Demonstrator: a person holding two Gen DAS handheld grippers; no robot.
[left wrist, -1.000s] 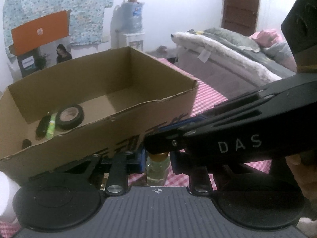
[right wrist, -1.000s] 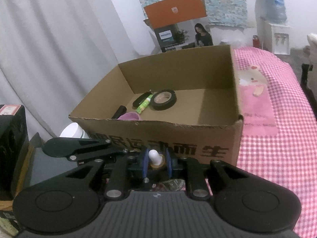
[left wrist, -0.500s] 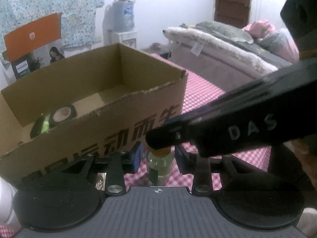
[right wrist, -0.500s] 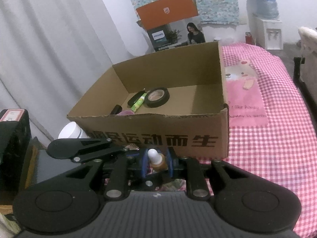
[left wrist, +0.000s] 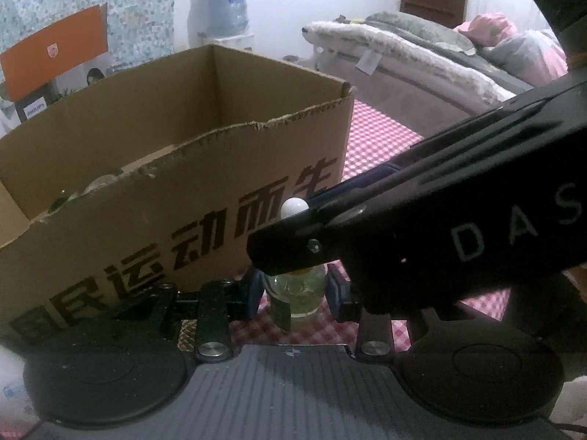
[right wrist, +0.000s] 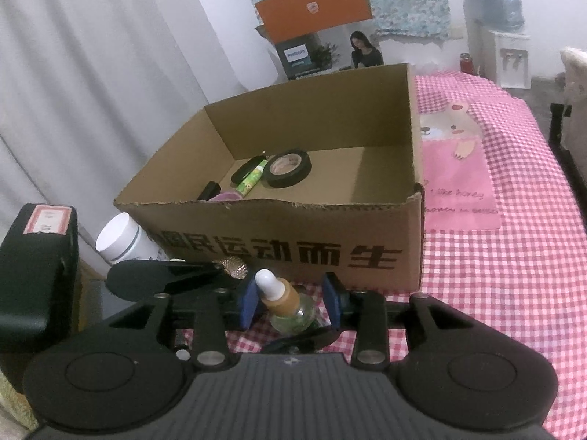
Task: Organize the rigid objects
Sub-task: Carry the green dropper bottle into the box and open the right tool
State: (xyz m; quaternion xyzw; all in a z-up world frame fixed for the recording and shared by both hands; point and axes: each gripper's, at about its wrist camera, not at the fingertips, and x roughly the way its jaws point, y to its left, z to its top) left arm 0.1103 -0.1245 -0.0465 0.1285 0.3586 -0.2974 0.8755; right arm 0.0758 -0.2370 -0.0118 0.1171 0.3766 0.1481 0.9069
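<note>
1. The small clear glass dropper bottle [right wrist: 290,308] with white bulb and tan collar stands on the pink checked cloth [right wrist: 513,293], just before the brown cardboard box [right wrist: 293,253].
2. The right claw [right wrist: 290,302] is opening; its blue pads stand apart from the bottle between them.
3. The left claw [left wrist: 295,293] is spread around the bottle's lower body, with small gaps.
4. In the box lies a black tape roll [right wrist: 288,168].

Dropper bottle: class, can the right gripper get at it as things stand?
Probably yes: the dropper bottle already stands between the right gripper's opening fingers, on the checked cloth, with nothing blocking.
</note>
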